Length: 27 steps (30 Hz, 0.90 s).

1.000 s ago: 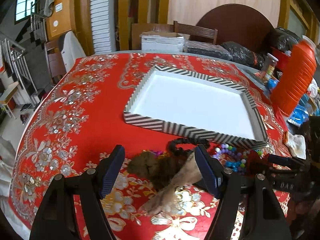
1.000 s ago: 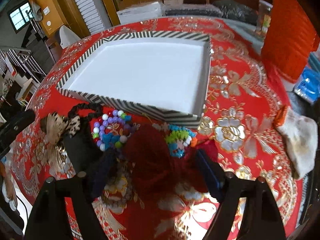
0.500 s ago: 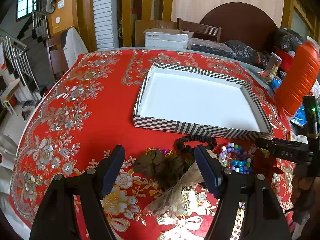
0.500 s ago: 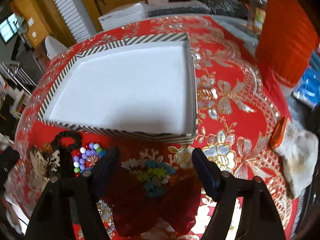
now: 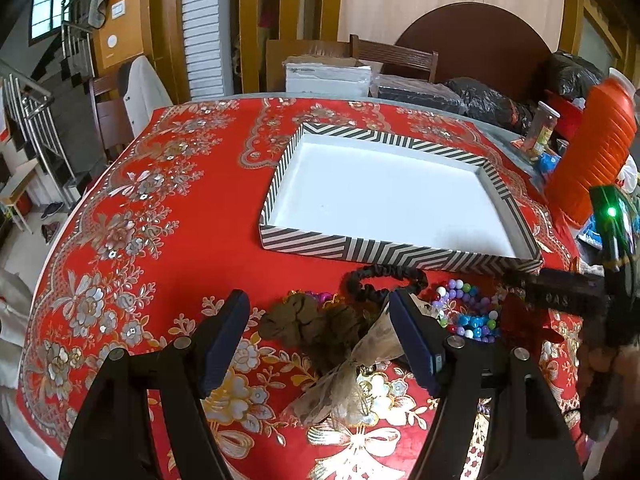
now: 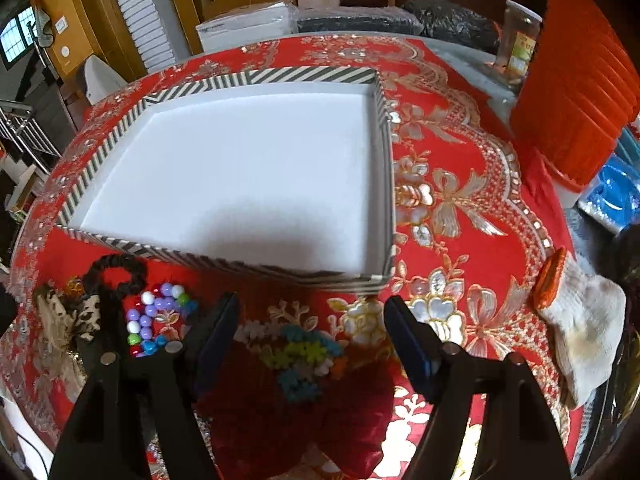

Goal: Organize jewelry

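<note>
Hovered with right tongs (image 6: 310,330) agape straddling the dark red bow with coloured beads (image 6: 304,354) on the bench (image 6: 460,184), just short of the empty striped tray (image 6: 384,128); left tongs (image 5: 318,330) likewise agape, empty.

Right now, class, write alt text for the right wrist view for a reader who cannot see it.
The open right gripper hangs over a red bow and colourful beads on a red floral tablecloth. Just beyond lies an empty white tray with striped walls. A black scrunchie and round beads lie left; a white cloth lies right.
</note>
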Each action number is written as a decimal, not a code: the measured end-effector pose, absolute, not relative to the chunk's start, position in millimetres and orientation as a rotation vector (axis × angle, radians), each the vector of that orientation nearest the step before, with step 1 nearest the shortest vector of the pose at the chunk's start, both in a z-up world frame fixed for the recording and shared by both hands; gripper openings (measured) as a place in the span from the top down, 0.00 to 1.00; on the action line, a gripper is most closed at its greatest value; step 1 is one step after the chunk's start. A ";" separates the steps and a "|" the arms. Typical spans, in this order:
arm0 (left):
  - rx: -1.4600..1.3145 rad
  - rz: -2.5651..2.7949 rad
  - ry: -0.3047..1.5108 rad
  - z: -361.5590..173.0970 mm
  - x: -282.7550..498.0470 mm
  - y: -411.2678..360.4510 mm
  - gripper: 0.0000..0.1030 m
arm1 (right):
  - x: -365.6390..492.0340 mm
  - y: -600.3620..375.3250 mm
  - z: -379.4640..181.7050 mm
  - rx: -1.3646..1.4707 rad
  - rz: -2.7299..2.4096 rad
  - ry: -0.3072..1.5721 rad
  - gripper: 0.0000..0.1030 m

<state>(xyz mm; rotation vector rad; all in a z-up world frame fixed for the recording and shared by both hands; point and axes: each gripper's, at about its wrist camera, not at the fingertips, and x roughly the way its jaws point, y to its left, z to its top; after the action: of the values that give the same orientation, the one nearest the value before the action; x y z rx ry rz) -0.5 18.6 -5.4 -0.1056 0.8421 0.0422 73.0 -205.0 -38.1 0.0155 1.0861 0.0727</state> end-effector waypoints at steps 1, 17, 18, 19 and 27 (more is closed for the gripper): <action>-0.104 0.043 0.841 -5.1 -1.0 18.5 0.33 | 76.2 -206.0 -37.5 0.010 0.060 1.079 0.24; -0.077 0.027 0.818 -0.8 -2.4 6.0 0.33 | 18.9 -193.6 -2.7 0.069 0.180 1.001 0.24; -0.072 0.026 0.814 0.2 -3.6 4.5 0.33 | 14.1 -190.3 2.6 0.065 0.189 0.985 0.24; -0.069 0.025 0.811 1.0 -4.6 3.5 0.33 | 11.6 -188.3 6.4 0.060 0.193 0.975 0.24; -0.064 0.024 0.800 5.9 -10.0 0.2 0.33 | -10.1 -171.2 34.6 0.022 0.224 0.900 0.23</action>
<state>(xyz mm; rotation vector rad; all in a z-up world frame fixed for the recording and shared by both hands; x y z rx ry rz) -10.0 0.1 5.9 -0.0640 0.8001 0.0237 -10.1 -171.2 34.6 0.0222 0.9001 0.2244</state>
